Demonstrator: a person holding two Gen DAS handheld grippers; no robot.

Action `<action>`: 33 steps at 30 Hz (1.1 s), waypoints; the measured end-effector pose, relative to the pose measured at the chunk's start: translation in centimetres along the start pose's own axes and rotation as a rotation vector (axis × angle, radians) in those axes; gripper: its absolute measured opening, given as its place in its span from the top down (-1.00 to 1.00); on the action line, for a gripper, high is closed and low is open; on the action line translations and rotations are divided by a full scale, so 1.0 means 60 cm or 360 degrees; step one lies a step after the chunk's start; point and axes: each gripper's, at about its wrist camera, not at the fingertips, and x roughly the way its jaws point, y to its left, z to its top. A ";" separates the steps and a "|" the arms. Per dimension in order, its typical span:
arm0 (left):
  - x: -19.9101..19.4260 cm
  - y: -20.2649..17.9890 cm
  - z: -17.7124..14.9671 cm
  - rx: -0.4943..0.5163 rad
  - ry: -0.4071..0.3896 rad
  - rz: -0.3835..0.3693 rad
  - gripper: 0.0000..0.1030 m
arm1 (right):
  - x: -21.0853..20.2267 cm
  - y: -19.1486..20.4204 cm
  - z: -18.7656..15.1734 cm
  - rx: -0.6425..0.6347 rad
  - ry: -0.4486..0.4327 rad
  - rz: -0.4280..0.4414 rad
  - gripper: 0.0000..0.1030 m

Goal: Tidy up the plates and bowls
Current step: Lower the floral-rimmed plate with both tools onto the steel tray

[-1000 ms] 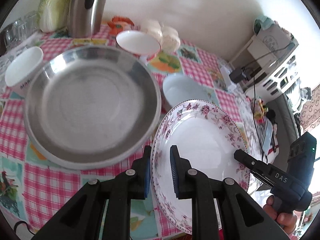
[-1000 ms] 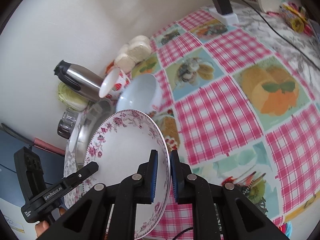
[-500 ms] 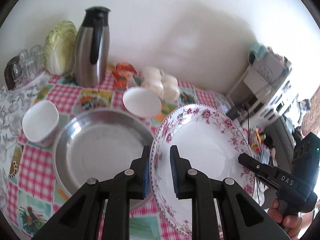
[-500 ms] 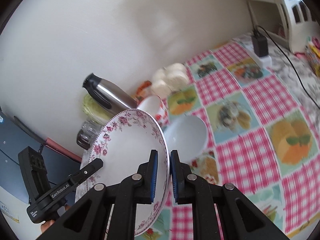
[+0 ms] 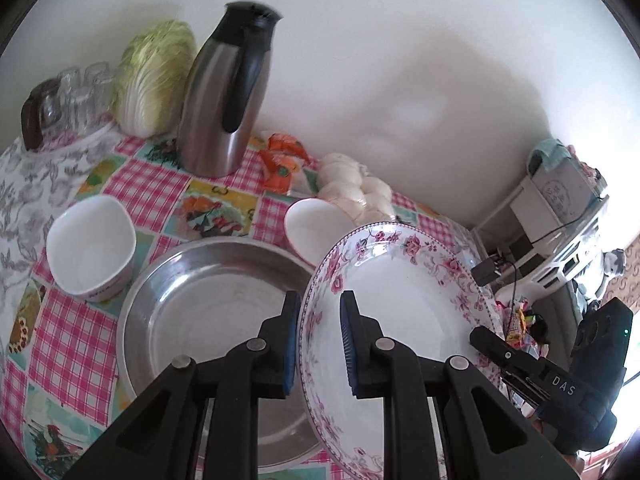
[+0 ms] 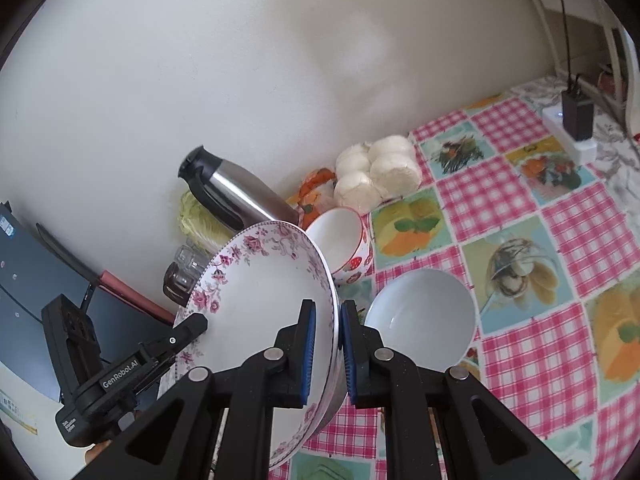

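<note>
A white floral plate [image 5: 400,304] is held in the air, tilted, by both grippers. My left gripper [image 5: 319,344] is shut on its left rim. My right gripper [image 6: 327,348] is shut on its right rim, where the plate [image 6: 264,304] fills the left of the right wrist view. Below it sits a large steel pan [image 5: 208,312] on the checked tablecloth. A square white bowl [image 5: 90,248] stands left of the pan. A red-patterned bowl [image 6: 340,240] and a pale blue bowl [image 6: 420,316] stand on the table beyond the plate.
A steel thermos jug [image 5: 228,104], a cabbage [image 5: 154,76] and several glasses [image 5: 76,96] line the wall at the back left. A bag of white buns [image 6: 376,176] and an orange packet [image 5: 282,160] lie behind the bowls. A power strip [image 6: 572,128] sits at the far right.
Both grippers have lifted the floral plate higher off the table and tilted it up. The views have swung upward, so more of the wall and the jug show.
</note>
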 end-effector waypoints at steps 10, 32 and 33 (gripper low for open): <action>0.018 0.045 -0.006 -0.0098 0.0068 0.0020 0.61 | 0.043 0.003 -0.016 -0.0024 0.0082 -0.0010 0.73; 0.010 0.147 0.002 -0.0306 0.0079 0.0040 0.61 | 0.142 0.037 -0.052 -0.0017 0.0256 0.0002 0.73; 0.009 0.152 0.002 -0.0313 0.0078 0.0046 0.61 | 0.146 0.040 -0.053 -0.0020 0.0259 0.0006 0.73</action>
